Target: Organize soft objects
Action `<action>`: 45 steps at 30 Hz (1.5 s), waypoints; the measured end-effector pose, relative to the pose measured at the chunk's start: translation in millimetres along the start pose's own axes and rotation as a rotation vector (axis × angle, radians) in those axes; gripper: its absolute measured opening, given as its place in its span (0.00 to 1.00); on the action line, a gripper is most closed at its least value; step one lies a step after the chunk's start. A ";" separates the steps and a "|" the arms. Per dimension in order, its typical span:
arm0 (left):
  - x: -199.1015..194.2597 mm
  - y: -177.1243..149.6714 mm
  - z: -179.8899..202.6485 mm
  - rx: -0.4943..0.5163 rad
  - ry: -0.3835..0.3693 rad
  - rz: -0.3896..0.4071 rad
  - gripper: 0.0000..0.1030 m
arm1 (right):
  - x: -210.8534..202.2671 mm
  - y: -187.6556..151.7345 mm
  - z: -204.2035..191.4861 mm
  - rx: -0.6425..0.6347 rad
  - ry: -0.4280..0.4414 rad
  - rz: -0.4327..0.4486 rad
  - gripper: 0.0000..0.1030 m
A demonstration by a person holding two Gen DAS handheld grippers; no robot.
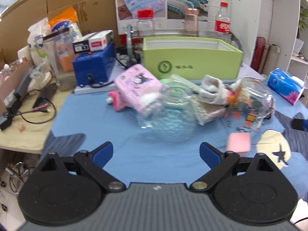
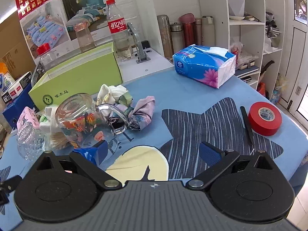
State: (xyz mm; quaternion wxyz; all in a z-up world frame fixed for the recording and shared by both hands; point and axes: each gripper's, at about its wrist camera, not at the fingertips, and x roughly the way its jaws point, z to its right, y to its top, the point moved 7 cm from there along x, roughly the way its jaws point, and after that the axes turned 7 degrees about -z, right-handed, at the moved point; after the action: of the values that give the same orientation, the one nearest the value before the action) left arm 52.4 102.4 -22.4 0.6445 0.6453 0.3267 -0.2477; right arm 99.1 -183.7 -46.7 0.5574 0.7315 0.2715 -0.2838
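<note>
Glass mug (image 2: 84, 119) on side blocks cloth pile (image 2: 130, 107); green box (image 2: 80, 77) behind; L (image 1: 156, 154) & R (image 2: 152, 154) jaws spread, empty.

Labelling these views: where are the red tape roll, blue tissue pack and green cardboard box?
red tape roll (image 2: 264, 118), right wrist view, outer side wall
blue tissue pack (image 2: 202, 65), right wrist view, front face
green cardboard box (image 1: 192, 63), left wrist view, front wall

Red tape roll (image 2: 265, 118), blue tissue pack (image 2: 204, 65), cola bottle (image 2: 117, 30), thermos flasks (image 2: 187, 31) behind.

A blue cloth (image 2: 182, 92) covers the table; at right lie a tissue pack (image 2: 205, 65) and red tape (image 2: 264, 118).
</note>
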 end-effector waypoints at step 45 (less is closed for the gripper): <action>76.7 47.2 -121.3 -0.326 -0.061 -0.142 0.93 | 27.8 -5.6 -41.5 -0.141 0.132 -0.106 0.86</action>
State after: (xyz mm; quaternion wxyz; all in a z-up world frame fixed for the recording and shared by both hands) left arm 126.0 232.9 -42.0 0.7311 0.4999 0.3874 -0.2558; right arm 119.0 -140.0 -61.3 0.5727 0.6921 0.3652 -0.2441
